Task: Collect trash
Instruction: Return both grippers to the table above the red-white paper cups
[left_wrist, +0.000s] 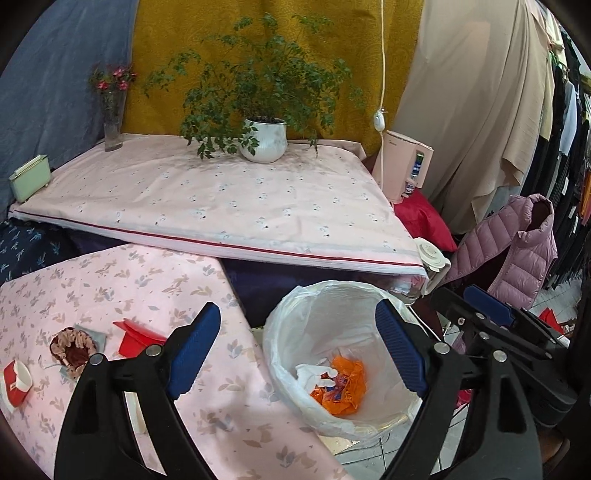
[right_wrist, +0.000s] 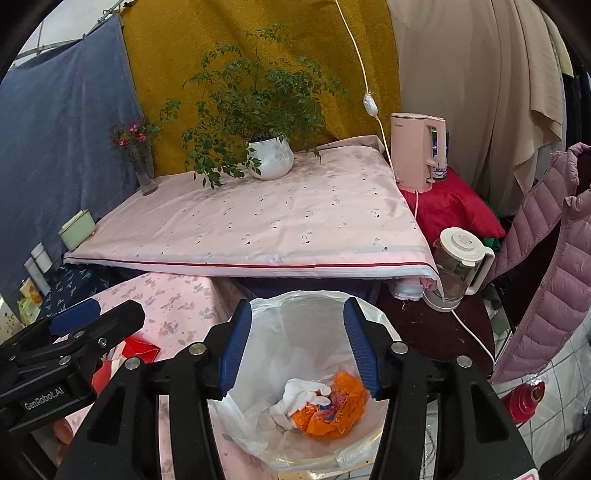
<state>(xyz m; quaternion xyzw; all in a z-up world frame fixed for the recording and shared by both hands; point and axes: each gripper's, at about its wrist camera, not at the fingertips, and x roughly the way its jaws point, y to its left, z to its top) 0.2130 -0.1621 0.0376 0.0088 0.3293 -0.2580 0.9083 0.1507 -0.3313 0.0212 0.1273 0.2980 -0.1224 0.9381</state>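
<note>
A trash bin (left_wrist: 280, 332) lined with a clear bag stands on the floor beside the low pink table (left_wrist: 110, 280); it also shows in the right wrist view (right_wrist: 295, 306). Inside lie an orange wrapper (left_wrist: 347, 387) (right_wrist: 332, 413) and a white glove (left_wrist: 314, 373) (right_wrist: 299, 395). My left gripper (left_wrist: 299, 350) is open and empty over the bin's left rim. My right gripper (right_wrist: 299, 350) is open and empty above the bin. On the low table lie a brown paper cupcake liner (left_wrist: 72, 349), a red folded paper (left_wrist: 136, 338) and a red-and-white box (left_wrist: 16, 380).
A higher table with a pink cloth (right_wrist: 258, 221) carries a potted plant (right_wrist: 271, 157), a flower vase (right_wrist: 142, 166) and a green box (right_wrist: 77, 229). A pink kettle (right_wrist: 417, 151), a glass kettle (right_wrist: 458, 266), a pink jacket (right_wrist: 546, 258) and a red flask (right_wrist: 524, 400) stand at right.
</note>
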